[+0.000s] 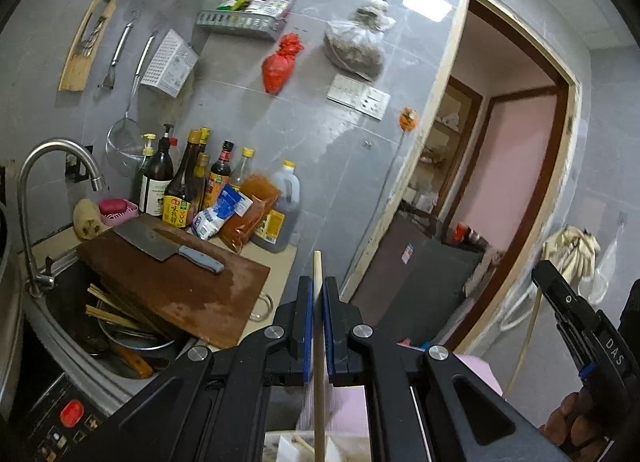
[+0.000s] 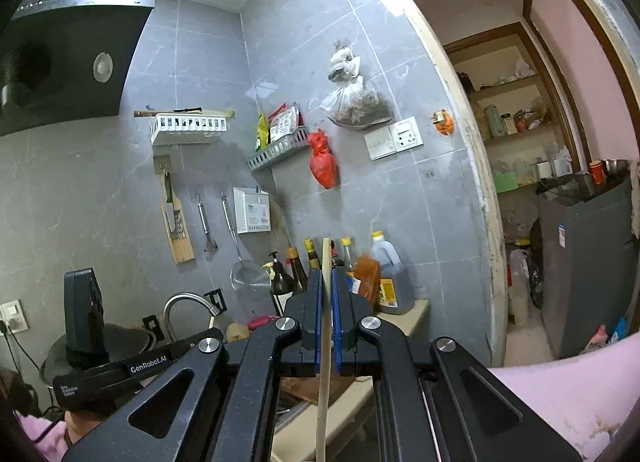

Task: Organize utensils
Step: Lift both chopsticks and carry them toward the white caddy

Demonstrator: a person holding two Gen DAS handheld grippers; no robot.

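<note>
My left gripper (image 1: 319, 286) is shut on a pale wooden chopstick (image 1: 318, 342) that stands upright between the blue pads, its tip above the jaws. My right gripper (image 2: 327, 278) is shut on another pale chopstick (image 2: 325, 342), also upright. Both are held in the air beside the counter. More chopsticks (image 1: 108, 308) lie in the sink (image 1: 60, 326) among dishes. A white perforated holder (image 1: 170, 63) hangs on the wall; it also shows in the right wrist view (image 2: 251, 210). The right gripper's body (image 1: 580, 326) shows at the right of the left wrist view.
A brown cutting board (image 1: 180, 282) with a cleaver (image 1: 160, 244) overhangs the sink. Sauce bottles (image 1: 192, 181) stand against the wall. A faucet (image 1: 36, 197), hanging strainer (image 1: 124, 141), wall racks (image 2: 188, 127) and range hood (image 2: 68, 57) surround. An open doorway (image 2: 540, 181) lies right.
</note>
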